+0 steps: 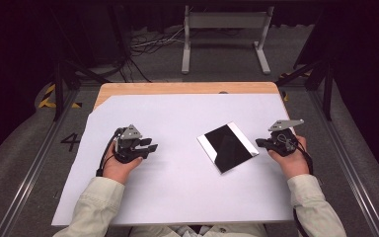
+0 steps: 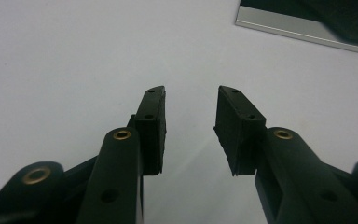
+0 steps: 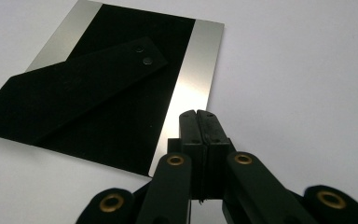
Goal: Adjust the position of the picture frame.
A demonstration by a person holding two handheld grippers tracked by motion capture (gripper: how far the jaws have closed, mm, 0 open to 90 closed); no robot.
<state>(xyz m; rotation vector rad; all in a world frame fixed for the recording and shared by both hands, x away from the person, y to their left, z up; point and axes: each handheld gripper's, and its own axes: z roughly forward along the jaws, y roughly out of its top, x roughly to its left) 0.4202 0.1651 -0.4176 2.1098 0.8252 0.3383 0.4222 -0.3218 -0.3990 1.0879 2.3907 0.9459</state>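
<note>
A flat black panel with silver strips along two sides, a picture frame lying face down (image 1: 227, 146) (image 3: 107, 88), rests on the white sheet right of centre; a black stand flap is riveted to its back. My right gripper (image 1: 261, 142) (image 3: 197, 114) sits just right of the frame, its jaws pressed together and empty, tips near the frame's silver edge. My left gripper (image 1: 150, 148) (image 2: 189, 95) lies on the sheet at the left, jaws apart with nothing between them. A corner of the frame (image 2: 307, 21) shows at the upper right of the left gripper view.
A white sheet (image 1: 177, 118) covers most of a wooden table (image 1: 187, 88). Beyond the table's far edge stand a grey metal stand (image 1: 224, 34) and loose cables on the floor. Dark rails run along both sides.
</note>
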